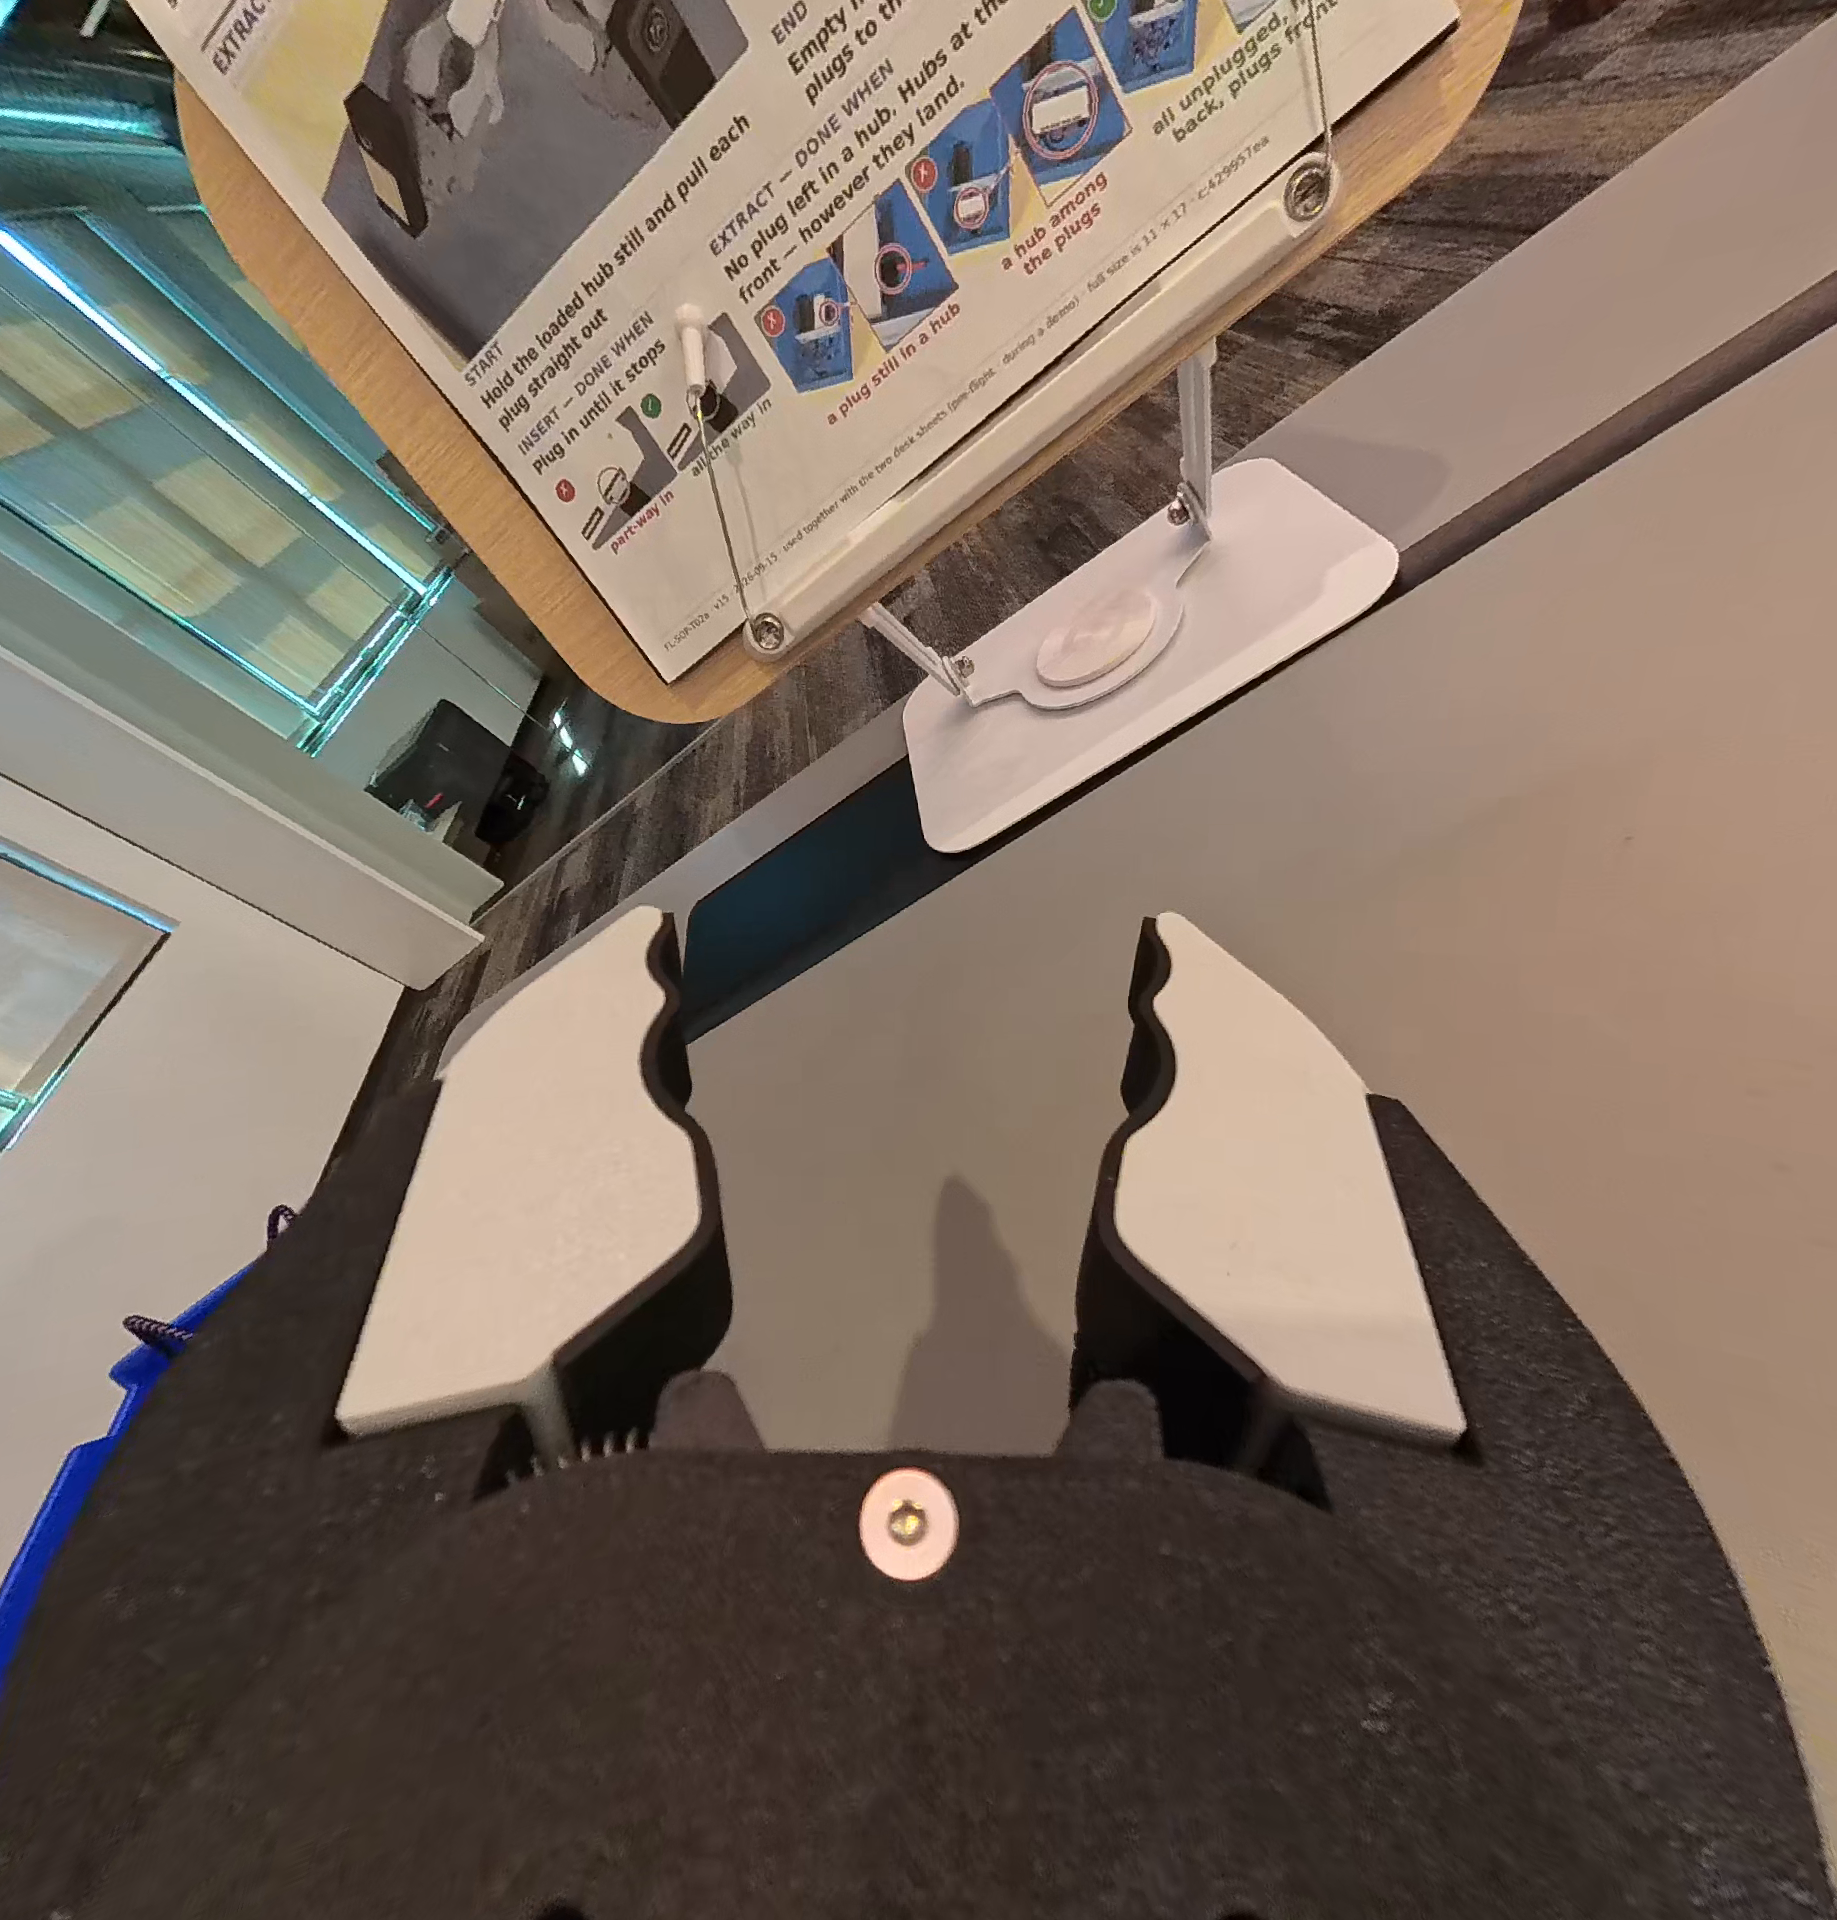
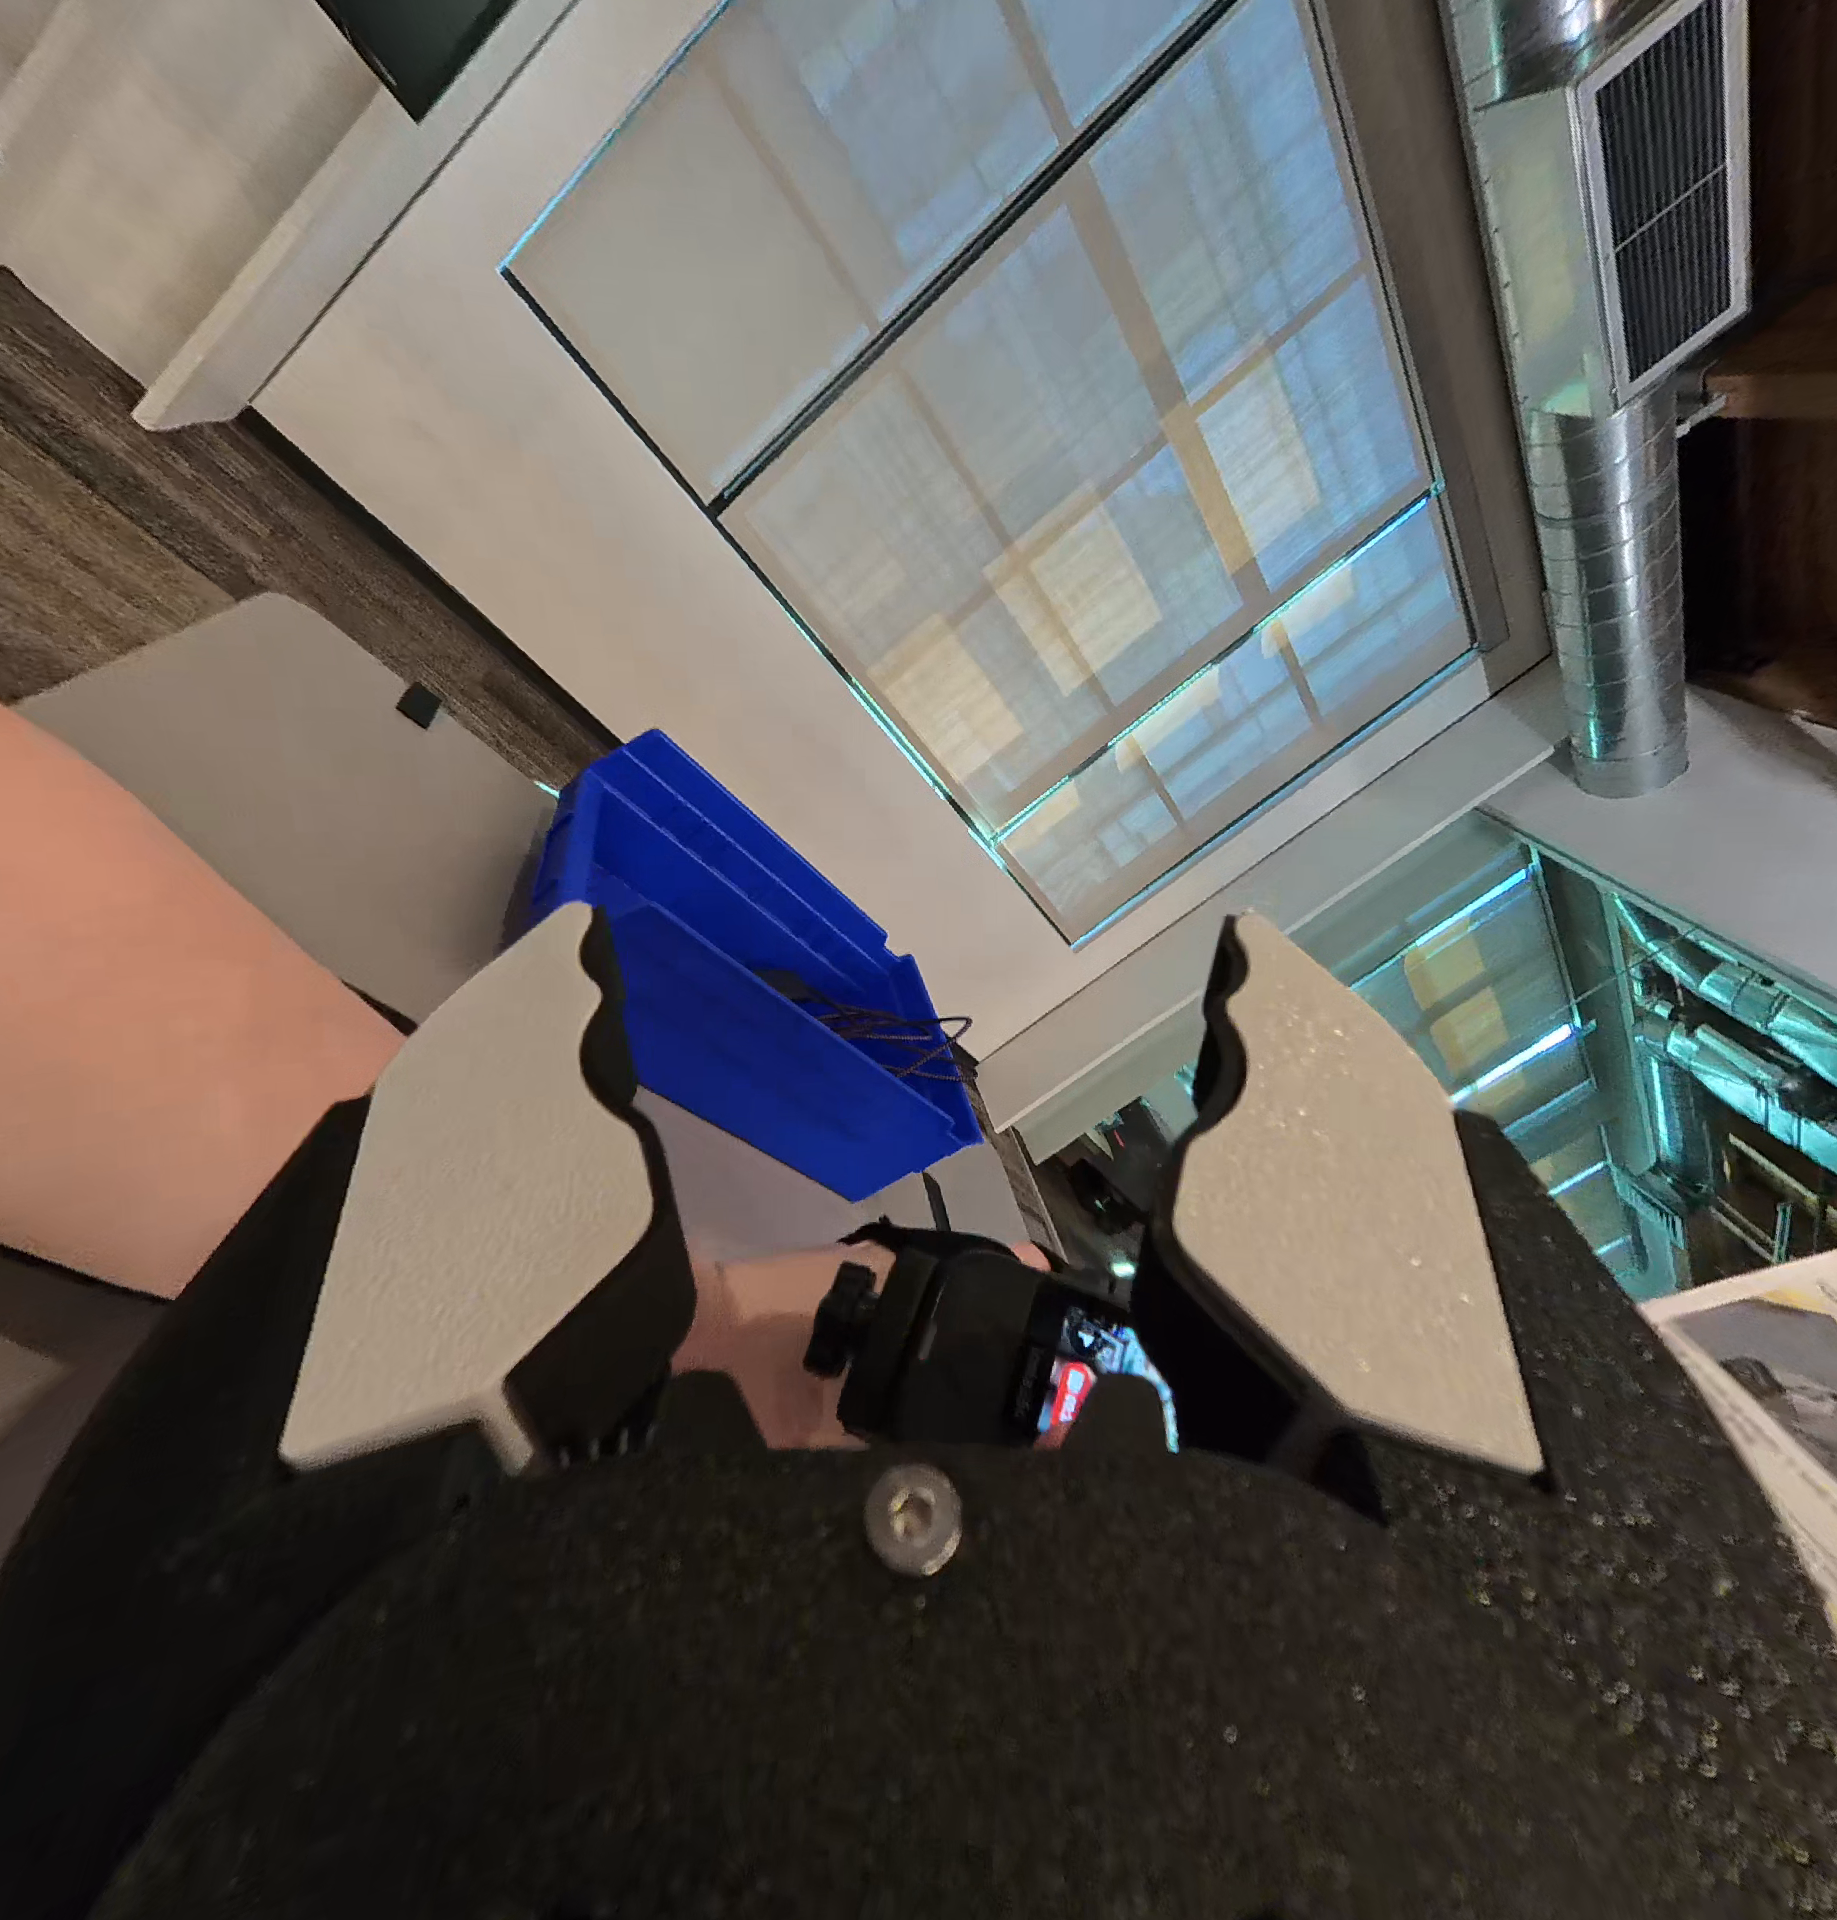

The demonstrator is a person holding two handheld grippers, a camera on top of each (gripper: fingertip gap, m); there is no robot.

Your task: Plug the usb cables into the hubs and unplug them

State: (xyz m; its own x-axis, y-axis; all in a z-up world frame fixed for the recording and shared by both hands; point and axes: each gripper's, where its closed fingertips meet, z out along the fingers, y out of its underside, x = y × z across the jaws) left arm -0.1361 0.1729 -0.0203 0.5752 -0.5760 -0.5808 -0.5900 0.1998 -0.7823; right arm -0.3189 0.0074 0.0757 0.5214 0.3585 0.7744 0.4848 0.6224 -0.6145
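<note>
My left gripper is open and empty, tilted over the bare grey table. My right gripper is open and empty, raised and tilted toward the window. A blue bin stands on the table beyond the right gripper, with thin dark cables sticking out over its rim. A corner of the bin also shows in the left wrist view, with a bit of braided cable. No hub or plug is in view.
A wooden board with an instruction sheet stands on a white metal stand at the table's far edge. A person's forearm and a hand on the other gripper's black mount show. A printed sheet lies at right. Tip to tip, the grippers are about 25 cm apart.
</note>
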